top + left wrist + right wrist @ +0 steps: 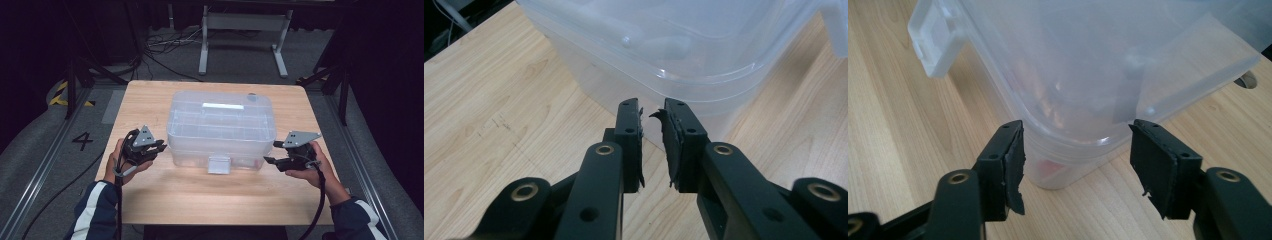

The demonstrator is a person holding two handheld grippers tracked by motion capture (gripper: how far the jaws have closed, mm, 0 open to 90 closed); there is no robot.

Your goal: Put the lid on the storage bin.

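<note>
Left gripper (159,148) nearly closed, narrow gap, empty, beside box's (220,127) near-left corner, right gripper (270,152) spread wide, empty, at its near-right corner, lidded clear box mid-table (150,197)

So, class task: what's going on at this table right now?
A person holds a tool in each hand beside a clear plastic lidded storage box on the light wooden table. The left tool is nearly closed near the box's left corner; the right tool is open at its right corner. Neither grips anything.
</note>
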